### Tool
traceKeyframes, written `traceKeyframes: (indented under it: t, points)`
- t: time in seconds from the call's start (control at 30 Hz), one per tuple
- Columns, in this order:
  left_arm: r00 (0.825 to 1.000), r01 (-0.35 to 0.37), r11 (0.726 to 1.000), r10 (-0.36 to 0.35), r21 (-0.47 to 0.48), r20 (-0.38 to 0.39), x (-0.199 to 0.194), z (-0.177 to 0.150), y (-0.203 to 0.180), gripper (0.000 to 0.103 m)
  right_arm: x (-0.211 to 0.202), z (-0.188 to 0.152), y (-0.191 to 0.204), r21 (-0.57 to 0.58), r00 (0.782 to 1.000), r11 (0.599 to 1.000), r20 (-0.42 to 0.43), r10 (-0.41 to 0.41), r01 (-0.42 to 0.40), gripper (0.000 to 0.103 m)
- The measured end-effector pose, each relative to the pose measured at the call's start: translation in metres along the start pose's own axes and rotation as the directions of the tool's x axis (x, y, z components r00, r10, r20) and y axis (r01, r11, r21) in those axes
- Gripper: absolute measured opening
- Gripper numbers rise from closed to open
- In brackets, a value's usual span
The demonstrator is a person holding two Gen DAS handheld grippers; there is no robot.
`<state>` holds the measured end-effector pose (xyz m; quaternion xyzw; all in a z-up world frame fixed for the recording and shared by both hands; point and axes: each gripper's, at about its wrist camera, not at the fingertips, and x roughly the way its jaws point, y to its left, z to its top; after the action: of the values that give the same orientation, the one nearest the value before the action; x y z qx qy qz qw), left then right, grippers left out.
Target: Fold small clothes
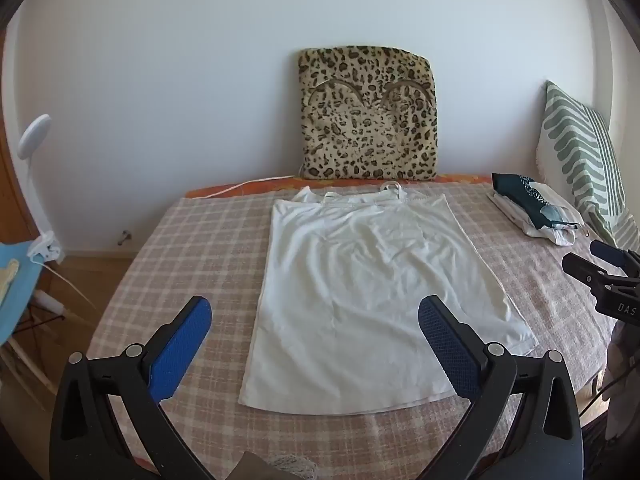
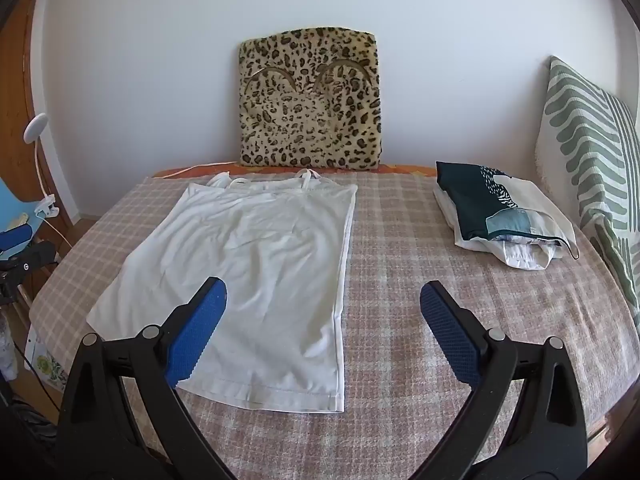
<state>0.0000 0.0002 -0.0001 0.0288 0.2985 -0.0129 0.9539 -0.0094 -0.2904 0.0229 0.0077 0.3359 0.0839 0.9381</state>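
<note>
My left claw [image 1: 314, 322]: two black plastic arms, each faced with a blue textured pad; round silver pivot pins at 7 and 5 o'clock of its view. My right claw [image 2: 323, 306]: same build, black frame, blue dimpled pads, silver pins. Seen from the left view at 3 o'clock, its black body carries white lettering "DAS".

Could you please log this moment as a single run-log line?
white camisole: flat, unfolded on checked blanket | left tongs: open, empty | right tongs: open, empty | folded pile: far right

white letters "DAS" on right gripper [image 1: 600, 264]
</note>
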Motion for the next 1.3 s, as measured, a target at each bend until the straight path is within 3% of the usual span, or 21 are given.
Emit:
traceKeyframes:
  t: [1.3]
  points:
    - [1.000,-0.001,1.000,0.001,-0.030,-0.001,-0.0026,0.0023,0.0069,0.103,0.0006,0.0007,-0.0018,0.001,1.000,1.000,0.011,-0.005,0.005,0.099]
